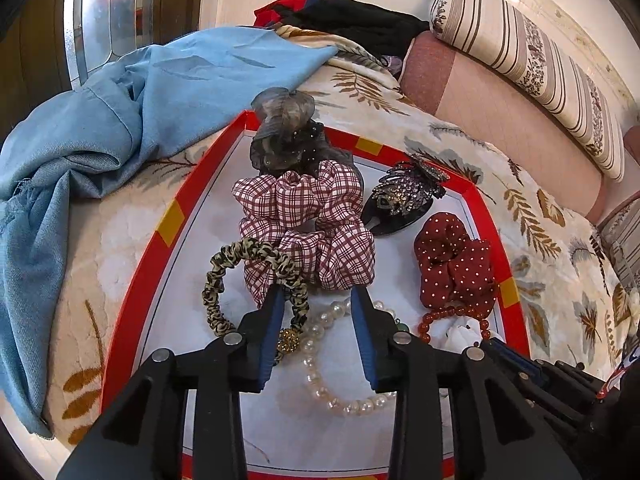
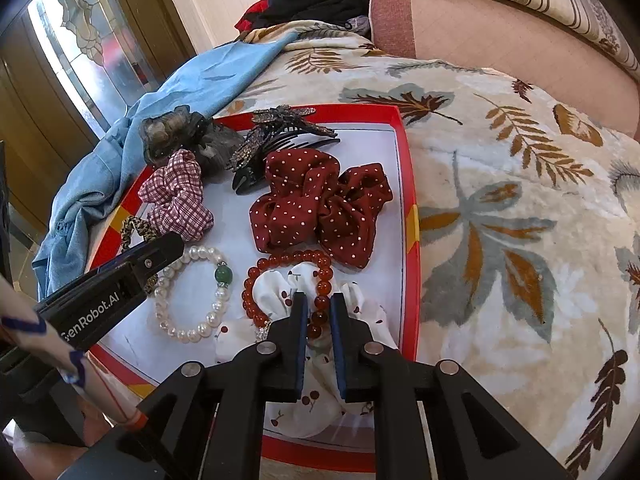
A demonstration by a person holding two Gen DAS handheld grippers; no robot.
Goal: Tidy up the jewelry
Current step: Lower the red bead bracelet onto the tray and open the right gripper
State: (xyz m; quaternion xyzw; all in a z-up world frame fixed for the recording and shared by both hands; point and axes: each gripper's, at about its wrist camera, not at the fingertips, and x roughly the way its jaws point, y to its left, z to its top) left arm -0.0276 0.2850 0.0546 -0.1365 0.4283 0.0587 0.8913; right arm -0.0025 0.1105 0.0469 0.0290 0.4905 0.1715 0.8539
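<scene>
Jewelry sits grouped in red-rimmed tray [image 2: 407,184] on bedspread: right gripper [image 2: 319,300] nearly closed, pinching red bead bracelet [image 2: 256,268] over white cherry scrunchie [image 2: 276,284], prob to lift it; left gripper [image 1: 318,296] part-spread, empty over pearl bracelet [image 1: 320,332], beside leopard hair tie [image 1: 216,292].

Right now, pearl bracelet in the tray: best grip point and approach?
Grip the pearl bracelet on its bare strand nearest the camera, opposite the green bead, coming from above with the jaws across the strand. It lies flat on the tray, and the left gripper likely suits, standing open over it.
</scene>
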